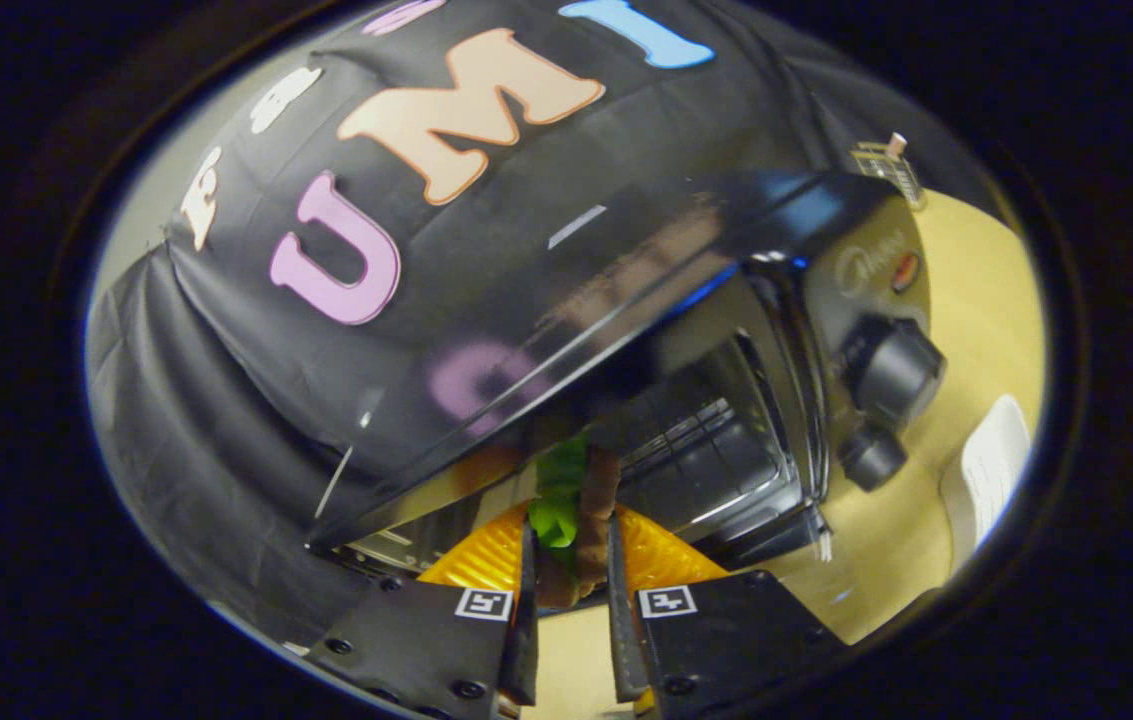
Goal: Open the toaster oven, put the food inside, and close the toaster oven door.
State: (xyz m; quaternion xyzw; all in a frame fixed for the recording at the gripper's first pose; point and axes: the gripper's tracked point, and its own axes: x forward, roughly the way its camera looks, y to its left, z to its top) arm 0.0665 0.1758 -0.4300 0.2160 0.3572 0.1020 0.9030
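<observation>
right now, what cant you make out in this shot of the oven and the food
- Food: in the gripper view, clamped between the fingers, which cover its sides; green and brown layers show, its kind is unclear.
- Toaster oven door: the tilted view and reflections blur it; the rack shows, so it seems open.
- Oven's left part: hidden behind the glossy top.
- Knobs: markings too small.

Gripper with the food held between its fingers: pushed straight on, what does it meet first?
Probably the wire rack inside the open toaster oven. The gripper, shut on the food, points into the opening; depth is unclear.
</observation>
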